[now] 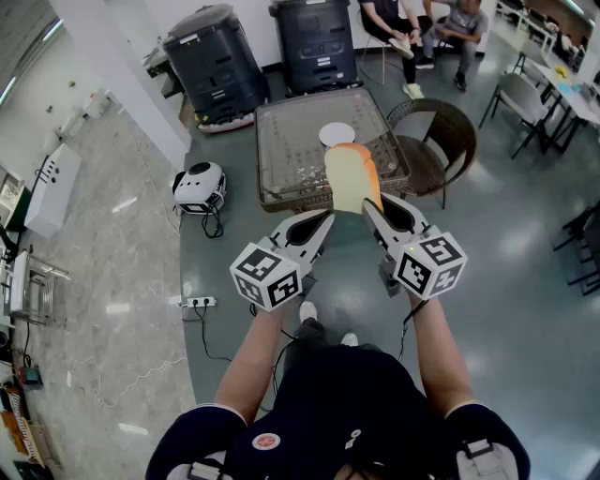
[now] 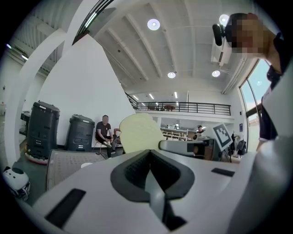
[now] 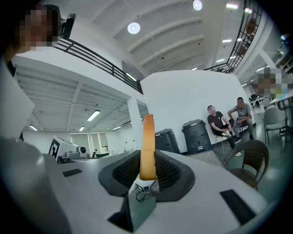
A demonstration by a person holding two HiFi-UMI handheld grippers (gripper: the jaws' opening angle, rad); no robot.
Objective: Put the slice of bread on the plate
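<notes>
A slice of bread (image 1: pixel 350 176) with a brown crust is held upright in the air, near the front edge of the mesh-topped table (image 1: pixel 281 122). My right gripper (image 1: pixel 368 207) is shut on the slice's lower end; in the right gripper view the slice (image 3: pixel 147 141) shows edge-on between the pads. My left gripper (image 1: pixel 325 218) hovers just left of the slice, shut with nothing in it; its own view shows the slice's pale face (image 2: pixel 139 133) ahead. A small white plate (image 1: pixel 337 134) lies on the table beyond the slice.
A brown wicker chair (image 1: pixel 436 141) stands at the table's right. Two dark bins (image 1: pixel 214 61) stand behind the table, and people sit on chairs (image 1: pixel 412 28) at the back. A white round device (image 1: pixel 199 186) and a power strip (image 1: pixel 199 302) lie on the floor at the left.
</notes>
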